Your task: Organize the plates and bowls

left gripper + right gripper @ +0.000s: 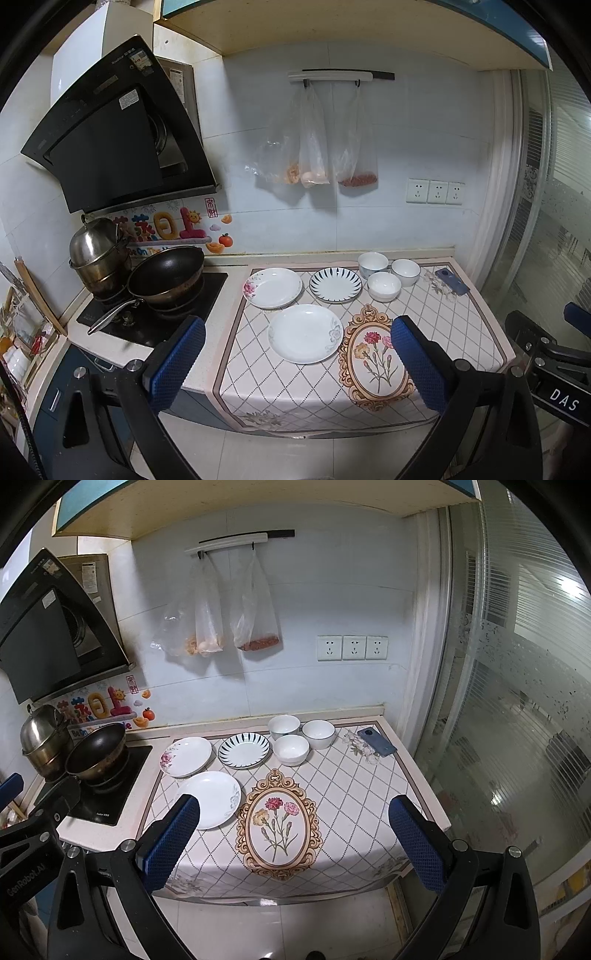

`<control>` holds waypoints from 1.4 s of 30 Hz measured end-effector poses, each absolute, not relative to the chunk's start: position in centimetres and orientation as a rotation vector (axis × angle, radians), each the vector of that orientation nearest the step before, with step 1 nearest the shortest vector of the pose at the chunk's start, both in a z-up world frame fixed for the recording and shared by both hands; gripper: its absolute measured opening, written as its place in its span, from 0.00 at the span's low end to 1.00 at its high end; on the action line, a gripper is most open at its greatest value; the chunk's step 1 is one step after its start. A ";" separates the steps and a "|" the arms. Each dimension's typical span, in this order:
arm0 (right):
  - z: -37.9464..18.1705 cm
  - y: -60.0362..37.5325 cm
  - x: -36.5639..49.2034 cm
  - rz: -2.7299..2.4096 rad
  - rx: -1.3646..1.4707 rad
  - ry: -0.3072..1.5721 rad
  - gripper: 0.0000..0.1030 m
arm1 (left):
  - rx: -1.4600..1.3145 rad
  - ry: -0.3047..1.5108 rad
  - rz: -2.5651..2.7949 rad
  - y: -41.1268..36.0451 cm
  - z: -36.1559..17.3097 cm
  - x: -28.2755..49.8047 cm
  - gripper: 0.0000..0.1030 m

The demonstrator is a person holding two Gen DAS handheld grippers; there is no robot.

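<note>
Both grippers are held wide open above the floor in front of the surface [461,325], and nothing is gripped. The left gripper [297,363] has the plain white plate [304,333] seen between its jaws. Behind this plate lie the pink-flower plate [272,287] and the striped plate [335,285]; three bowls [384,286] stand right of the striped plate. For the right gripper [293,843], the white plate [212,798] is seen beside its left jaw. Only the left view shows a shelf of cups [16,360] left of the stove [155,310].
</note>
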State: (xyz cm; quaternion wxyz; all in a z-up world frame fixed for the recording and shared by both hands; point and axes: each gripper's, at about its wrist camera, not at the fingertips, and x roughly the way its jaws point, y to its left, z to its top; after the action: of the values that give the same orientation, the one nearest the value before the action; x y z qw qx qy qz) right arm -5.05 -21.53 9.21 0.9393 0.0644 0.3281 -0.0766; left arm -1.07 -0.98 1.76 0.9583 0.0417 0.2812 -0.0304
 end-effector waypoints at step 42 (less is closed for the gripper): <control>-33.1 -15.9 38.7 0.409 0.593 1.398 0.49 | -0.130 1.422 -0.049 7.5 -35.7 37.1 0.43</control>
State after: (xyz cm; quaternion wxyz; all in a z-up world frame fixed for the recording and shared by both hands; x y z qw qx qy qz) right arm 38.71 -15.92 -33.06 0.7065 0.2669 0.6290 0.1842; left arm 37.08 7.54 -35.70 0.7554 -0.0597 0.6521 -0.0226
